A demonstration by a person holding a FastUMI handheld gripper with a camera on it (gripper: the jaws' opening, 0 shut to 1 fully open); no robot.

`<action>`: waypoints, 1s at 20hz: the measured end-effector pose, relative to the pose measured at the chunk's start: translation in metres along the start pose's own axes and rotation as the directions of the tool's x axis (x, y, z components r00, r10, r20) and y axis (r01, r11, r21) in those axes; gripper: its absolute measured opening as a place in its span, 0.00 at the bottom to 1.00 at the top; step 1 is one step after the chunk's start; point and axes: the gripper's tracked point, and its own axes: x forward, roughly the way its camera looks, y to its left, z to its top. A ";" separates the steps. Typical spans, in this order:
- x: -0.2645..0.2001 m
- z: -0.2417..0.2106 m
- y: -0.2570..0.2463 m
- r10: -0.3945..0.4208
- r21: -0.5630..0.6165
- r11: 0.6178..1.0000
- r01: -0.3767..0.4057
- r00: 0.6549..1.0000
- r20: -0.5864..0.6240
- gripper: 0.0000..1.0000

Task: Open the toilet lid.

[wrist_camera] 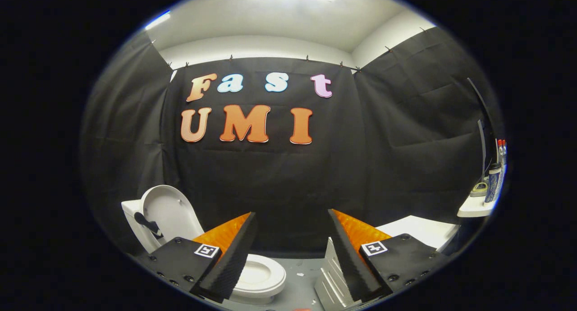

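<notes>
A small white toilet stands on the grey floor, beyond and partly behind my left finger. Its lid is raised upright, leaning back against the white tank, with a dark strap or handle across its lower part. The seat ring and bowl lie uncovered beneath it. My gripper is open, fingers spread wide with nothing between them, held above and to the right of the toilet, clear of the lid.
A metal ribbed block sits on the floor just behind my right finger. A white table surface lies to the right. Further right, a white shelf carries a patterned bottle and small items. Black cloth walls enclose the booth.
</notes>
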 end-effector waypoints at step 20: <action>-0.057 -0.057 -0.024 0.002 0.023 1.000 -0.002 1.000 -0.005 0.99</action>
